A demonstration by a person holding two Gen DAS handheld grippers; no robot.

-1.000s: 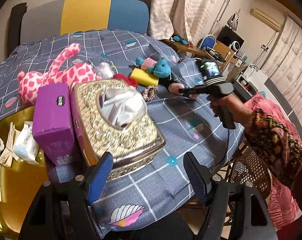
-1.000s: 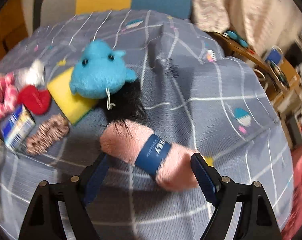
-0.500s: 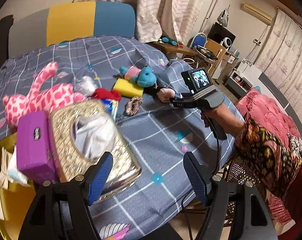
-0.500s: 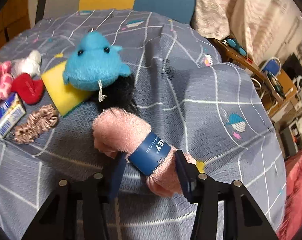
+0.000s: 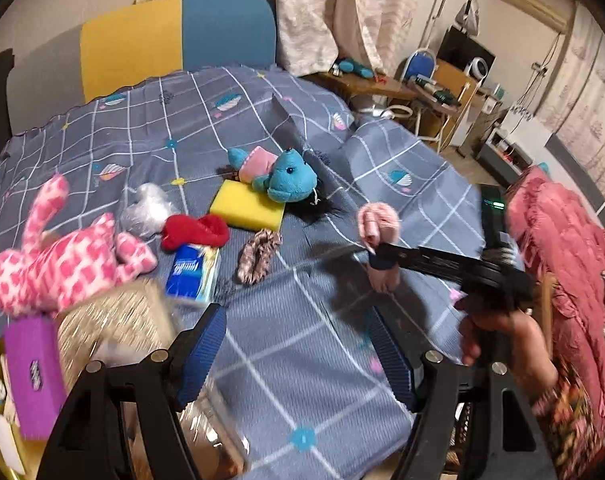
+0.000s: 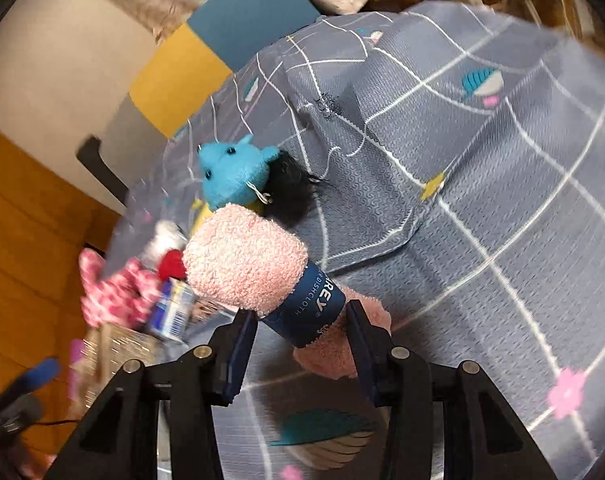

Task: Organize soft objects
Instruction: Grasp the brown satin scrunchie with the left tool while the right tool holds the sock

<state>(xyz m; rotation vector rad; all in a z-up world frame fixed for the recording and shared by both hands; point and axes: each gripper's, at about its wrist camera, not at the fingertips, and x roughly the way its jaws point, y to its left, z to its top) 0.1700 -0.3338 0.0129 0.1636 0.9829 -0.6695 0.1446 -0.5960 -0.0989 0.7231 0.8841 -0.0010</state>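
Note:
My right gripper (image 6: 300,338) is shut on a rolled pink dishcloth (image 6: 246,260) with a dark blue paper band, held tilted above the table; it also shows in the left wrist view (image 5: 378,224). My left gripper (image 5: 298,356) is open and empty above the near part of the table. On the cloth lie a blue plush toy (image 5: 292,180), a yellow sponge (image 5: 246,206), a red soft item (image 5: 194,230), a pink-and-white plush rabbit (image 5: 58,256), a striped scrunchie (image 5: 258,254) and a black furry item (image 5: 320,206).
A gold tissue box (image 5: 114,320), a purple box (image 5: 32,372) and a blue tissue pack (image 5: 194,270) sit at the near left. A crumpled clear bag (image 5: 148,208) lies by the rabbit. A yellow-and-blue chair (image 5: 178,40) stands behind the table. Pink bedding (image 5: 562,240) is at the right.
My right gripper has closed on the pink dishcloth and lifted it off the table, tilting left. My left gripper has swung right, away from the tissue box.

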